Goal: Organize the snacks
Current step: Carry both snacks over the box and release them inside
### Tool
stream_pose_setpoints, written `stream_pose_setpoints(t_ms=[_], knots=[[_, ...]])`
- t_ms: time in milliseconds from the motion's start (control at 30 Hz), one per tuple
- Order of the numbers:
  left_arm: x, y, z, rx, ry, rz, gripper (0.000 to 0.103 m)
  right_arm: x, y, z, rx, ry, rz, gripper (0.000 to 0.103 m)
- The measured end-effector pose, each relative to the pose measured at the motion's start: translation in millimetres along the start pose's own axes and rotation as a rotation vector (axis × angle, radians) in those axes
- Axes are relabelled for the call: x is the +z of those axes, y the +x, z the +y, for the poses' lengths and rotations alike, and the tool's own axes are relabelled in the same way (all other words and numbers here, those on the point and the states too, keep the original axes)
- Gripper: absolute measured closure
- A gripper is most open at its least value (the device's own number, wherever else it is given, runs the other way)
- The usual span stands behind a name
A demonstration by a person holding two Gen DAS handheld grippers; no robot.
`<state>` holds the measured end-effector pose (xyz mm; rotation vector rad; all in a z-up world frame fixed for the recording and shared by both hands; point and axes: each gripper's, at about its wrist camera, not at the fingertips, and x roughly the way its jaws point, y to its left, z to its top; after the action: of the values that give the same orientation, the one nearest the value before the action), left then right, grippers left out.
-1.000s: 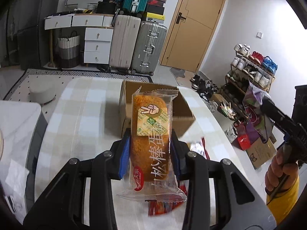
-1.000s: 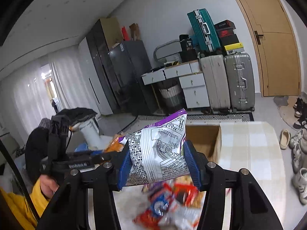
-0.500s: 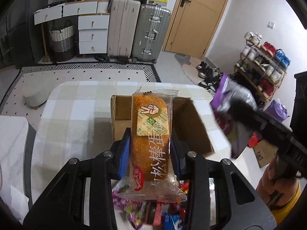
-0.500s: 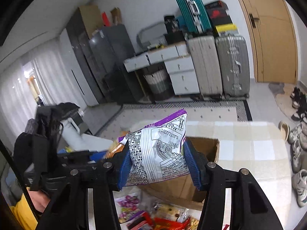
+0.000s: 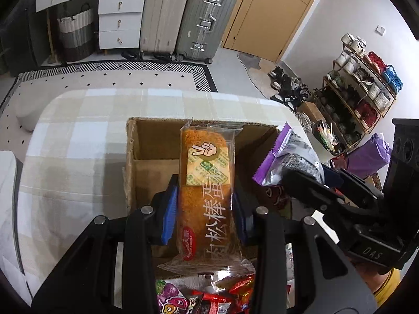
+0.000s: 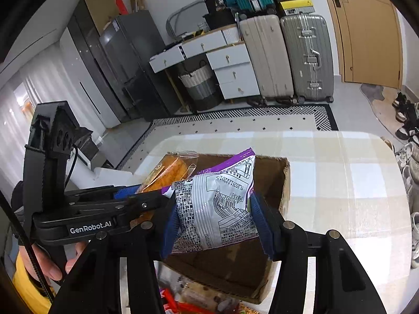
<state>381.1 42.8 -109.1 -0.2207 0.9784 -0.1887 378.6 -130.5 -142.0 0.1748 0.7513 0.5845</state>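
- While both grippers hang over the open cardboard box [image 5: 157, 167], each has a snack pinched between its blue pads.
- Left gripper [image 5: 205, 209]: jaws closed on the clear-wrapped orange cake [image 5: 205, 191], gripped at about mid-length, the packet running lengthwise away from the camera with its far end above the box's interior.
- Right gripper [image 6: 216, 217]: jaws closed on the purple-and-silver snack bag [image 6: 220, 204], held by its sides with the printed back panel facing the camera and the purple sealed edge uppermost.
- In the left wrist view the snack bag shows at the right, over the box's right wall, just beside the cake; in the right wrist view the cake shows to the left of the bag, near the box's far left corner.
- The box stands on a counter [image 5: 78, 141] covered by a pale checked cloth, and its inside looks bare where it can be seen.
- A loose pile of wrapped snacks [image 5: 209, 298], red and purple among them, lies on the counter at the box's near side, under the grippers.
- A hand [image 6: 52, 264] with a yellow sleeve grips the left tool's handle at the lower left of the right wrist view.
- Suitcases [image 5: 183, 15] and white drawers [image 5: 119, 18] stand against the far wall, beside a wooden door [image 5: 272, 13].
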Motion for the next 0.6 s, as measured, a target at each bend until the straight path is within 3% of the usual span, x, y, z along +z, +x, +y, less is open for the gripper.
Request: stream_pose_setpoints(t_ms=[333,600], knots=[[2,41,8,0.003,-0.011,0.030,0.069,-7,18,-3,-0.034,-0.014,0.050,0.050],[-11,9,1,0.037,0.004,-0.018,0.069,-9,12,3,-0.061,-0.033,0.041,0.049]])
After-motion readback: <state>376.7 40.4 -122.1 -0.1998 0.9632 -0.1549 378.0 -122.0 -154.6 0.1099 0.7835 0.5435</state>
